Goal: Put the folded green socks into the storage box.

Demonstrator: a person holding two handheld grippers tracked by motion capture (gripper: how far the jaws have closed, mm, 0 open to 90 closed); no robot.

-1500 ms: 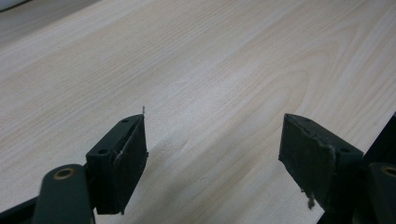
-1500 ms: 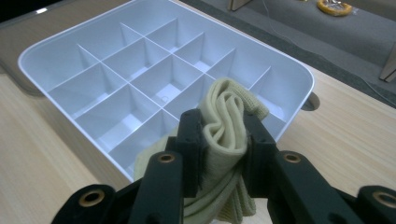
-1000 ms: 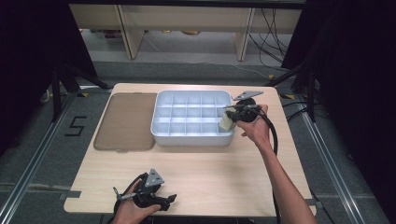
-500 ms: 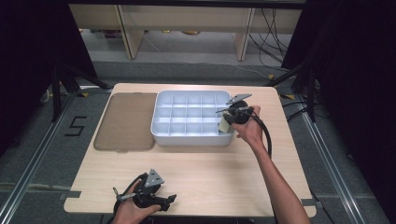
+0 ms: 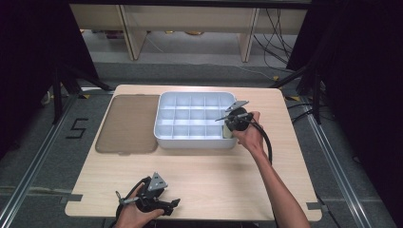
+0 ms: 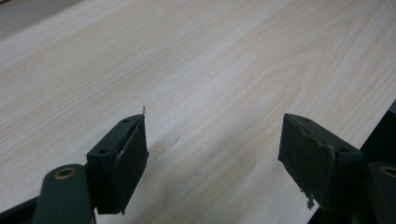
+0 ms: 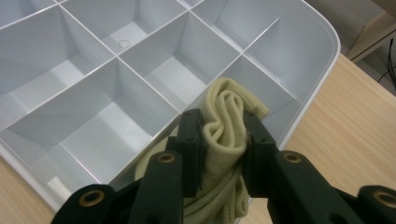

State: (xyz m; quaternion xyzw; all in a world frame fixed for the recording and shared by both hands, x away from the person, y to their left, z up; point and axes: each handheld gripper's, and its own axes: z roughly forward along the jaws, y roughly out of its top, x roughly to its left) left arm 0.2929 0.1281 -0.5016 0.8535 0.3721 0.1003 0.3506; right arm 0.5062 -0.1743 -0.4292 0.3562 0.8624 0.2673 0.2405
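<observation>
- The right gripper [image 7: 223, 140] is clamped on a folded pale-yellow cloth [image 7: 225, 122], held over the near right corner compartment of the white divided tray [image 5: 164, 137], just inside its right rim.
- The tray's other compartments lie bare (walls thin and upright), with open surface [image 5: 223, 175] right of it and on the near side.
- A brown lid [image 5: 128, 123] lies flat, touching the tray's left edge.
- The left gripper [image 5: 154, 202] rests at the surface's near edge, jaws spread wide with nothing between them.

Brown lid [image 5: 127, 123] flat on table [image 5: 199, 175], left.
</observation>
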